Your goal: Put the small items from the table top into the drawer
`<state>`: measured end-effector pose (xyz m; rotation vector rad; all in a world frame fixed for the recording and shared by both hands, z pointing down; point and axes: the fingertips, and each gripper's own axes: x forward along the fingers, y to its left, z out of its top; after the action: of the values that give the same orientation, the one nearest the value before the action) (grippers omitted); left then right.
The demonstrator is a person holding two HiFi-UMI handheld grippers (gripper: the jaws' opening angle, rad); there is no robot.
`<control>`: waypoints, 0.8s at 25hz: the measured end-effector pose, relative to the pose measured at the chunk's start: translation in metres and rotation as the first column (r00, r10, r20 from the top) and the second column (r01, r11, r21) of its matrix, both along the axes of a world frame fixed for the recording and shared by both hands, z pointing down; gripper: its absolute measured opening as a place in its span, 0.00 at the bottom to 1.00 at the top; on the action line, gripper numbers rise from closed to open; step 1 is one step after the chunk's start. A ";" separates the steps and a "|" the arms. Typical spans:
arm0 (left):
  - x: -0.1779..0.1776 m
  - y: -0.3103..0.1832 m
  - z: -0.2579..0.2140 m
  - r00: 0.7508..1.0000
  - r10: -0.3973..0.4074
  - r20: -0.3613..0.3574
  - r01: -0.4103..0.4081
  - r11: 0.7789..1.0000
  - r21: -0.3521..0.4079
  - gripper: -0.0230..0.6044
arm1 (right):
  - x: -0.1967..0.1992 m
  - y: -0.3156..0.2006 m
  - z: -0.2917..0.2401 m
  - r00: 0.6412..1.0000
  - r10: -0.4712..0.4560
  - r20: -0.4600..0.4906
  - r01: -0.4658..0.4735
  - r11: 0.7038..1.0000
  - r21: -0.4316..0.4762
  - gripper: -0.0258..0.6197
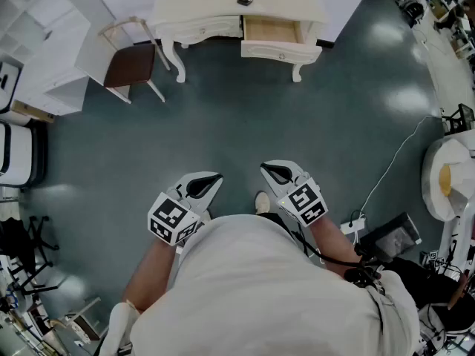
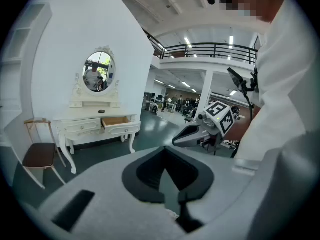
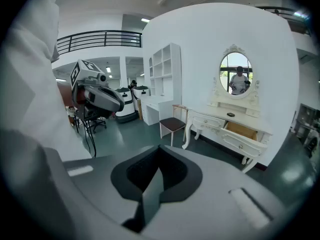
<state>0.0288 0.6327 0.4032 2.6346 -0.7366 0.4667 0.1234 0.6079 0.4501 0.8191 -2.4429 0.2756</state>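
The left hand-held gripper [image 1: 209, 182] has its jaws brought together with nothing between them; its own view shows only a sliver of floor past the tips. The right hand-held gripper [image 1: 274, 173] is closed and empty too. Both are held low in front of the person's body, side by side and slightly apart, angled downward over the grey-green floor [image 1: 245, 117], each with its marker cube toward the person. A light shoe [image 1: 262, 202] shows on the floor between them.

Well apart from both grippers, across a stretch of floor, stands the white table [image 1: 215, 13] with curved legs against the wall. Its right-hand drawer [image 1: 272, 30] is pulled out, showing a bare wooden inside. On the table top, just behind the drawer, lies one small dark item [image 1: 246, 1] — too small to tell what it is. No gripper is near it.

An oval mirror [image 2: 99, 72] rises from the back of the table. To the table's left stands a chair [image 1: 130, 64] with a brown seat and pale frame, and further left white shelving [image 3: 163, 66] lines the wall — a thin white cable [image 1: 395, 160] trails over the floor on the right.
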 end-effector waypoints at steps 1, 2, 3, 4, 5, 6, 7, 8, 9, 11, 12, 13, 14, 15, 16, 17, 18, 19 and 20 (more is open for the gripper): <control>-0.025 0.007 0.002 1.000 -0.011 0.004 0.011 1.000 -0.004 0.04 | -0.022 0.007 0.000 1.000 -0.010 -0.004 0.010 1.000 0.000 0.04; -0.049 0.013 0.004 1.000 -0.022 0.007 0.022 1.000 -0.007 0.04 | -0.044 0.013 -0.001 1.000 -0.019 -0.007 0.019 1.000 0.001 0.04; -0.073 0.019 0.006 0.999 -0.031 0.010 0.031 0.999 -0.009 0.04 | -0.065 0.018 -0.002 1.000 -0.026 -0.009 0.026 1.000 0.004 0.04; -0.095 0.025 0.007 0.999 -0.039 0.012 0.039 0.999 -0.009 0.04 | -0.085 0.024 -0.003 0.999 -0.031 -0.011 0.031 0.999 0.007 0.04; -0.116 0.030 0.008 0.999 -0.045 0.013 0.045 0.999 -0.009 0.04 | -0.104 0.029 -0.004 0.999 -0.032 -0.013 0.032 0.999 0.007 0.04; -0.134 0.036 0.008 0.999 -0.048 0.010 0.048 0.999 -0.006 0.04 | -0.120 0.035 -0.004 0.999 -0.030 -0.015 0.030 1.000 0.007 0.04; -0.150 0.042 0.008 0.999 -0.050 0.005 0.050 0.999 -0.002 0.04 | -0.136 0.042 -0.004 0.999 -0.027 -0.019 0.027 1.000 0.006 0.04; -0.165 0.048 0.007 0.999 -0.049 -0.002 0.049 0.999 0.001 0.04 | -0.151 0.047 -0.002 0.999 -0.024 -0.022 0.024 1.000 0.007 0.04; -0.180 0.054 0.008 0.999 -0.046 -0.008 0.046 0.999 0.002 0.04 | -0.165 0.052 -0.001 1.000 -0.020 -0.023 0.020 1.000 0.008 0.04; -0.207 0.064 0.012 0.999 -0.035 -0.014 0.035 0.999 -0.003 0.04 | -0.193 0.059 0.005 1.000 -0.002 -0.021 0.002 1.000 0.004 0.04; -0.220 0.068 0.016 1.000 -0.026 -0.015 0.026 1.000 -0.009 0.04 | -0.206 0.061 0.007 1.000 0.015 -0.015 -0.015 1.000 -0.001 0.04; -0.231 0.070 0.019 1.000 -0.017 -0.016 0.017 1.000 -0.013 0.04 | -0.216 0.063 0.008 0.999 0.033 -0.004 -0.033 0.999 -0.005 0.04; -0.239 0.072 0.023 1.000 -0.008 -0.018 0.008 1.000 -0.016 0.04 | -0.223 0.066 0.009 0.999 0.049 0.005 -0.049 0.999 -0.006 0.04; -0.244 0.073 0.027 1.000 -0.001 -0.020 0.001 1.000 -0.018 0.04 | -0.226 0.069 0.011 0.998 0.060 0.008 -0.060 0.998 -0.006 0.04; -0.248 0.073 0.031 1.000 0.005 -0.023 -0.005 1.000 -0.019 0.04 | -0.229 0.072 0.013 0.998 0.066 0.003 -0.066 0.998 -0.009 0.04; -0.251 0.069 0.034 1.000 0.009 -0.025 -0.009 1.000 -0.022 0.04 | -0.230 0.072 0.015 0.998 0.069 -0.005 -0.069 0.998 -0.013 0.12; -0.254 0.062 0.036 0.999 0.012 -0.030 -0.012 1.000 -0.025 0.04 | -0.231 0.068 0.016 0.997 0.074 -0.013 -0.074 0.997 -0.017 0.18; -0.254 0.051 0.035 0.999 0.016 -0.037 -0.017 0.999 -0.029 0.04 | -0.231 0.058 0.015 0.996 0.083 -0.017 -0.083 0.996 -0.018 0.16; -0.253 0.037 0.034 0.999 0.024 -0.046 -0.025 0.999 -0.033 0.04 | -0.230 0.044 0.012 0.995 0.094 -0.020 -0.095 0.995 -0.016 0.10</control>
<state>-0.2244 0.6695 0.4368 2.6171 -0.6773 0.4204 -0.1064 0.6523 0.4625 0.9270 -2.3847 0.3222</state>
